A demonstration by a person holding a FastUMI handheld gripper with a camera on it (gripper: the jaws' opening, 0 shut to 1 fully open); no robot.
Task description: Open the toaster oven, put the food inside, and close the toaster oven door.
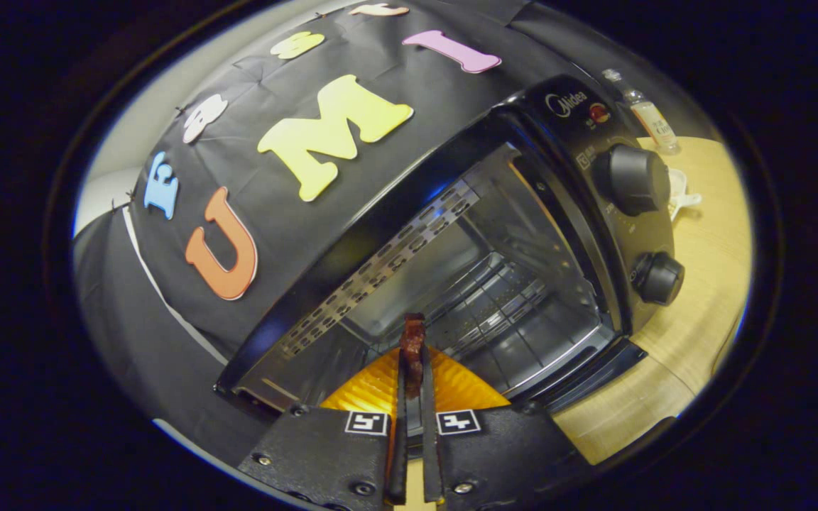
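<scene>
Wooden table [707, 284] carries the toaster oven [494, 284], door already open. The gripper [412, 355] is pinching a small reddish-brown bit of food [412, 341] right at the oven's mouth. It looks light and probably crumbly, so the narrow mid-piece hold seems right.

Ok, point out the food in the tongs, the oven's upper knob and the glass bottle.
food [413, 339]: gripper view, its dark red tip above the tongs.
upper knob [633, 179]: gripper view, its round face.
glass bottle [647, 113]: gripper view, its clear body.
</scene>
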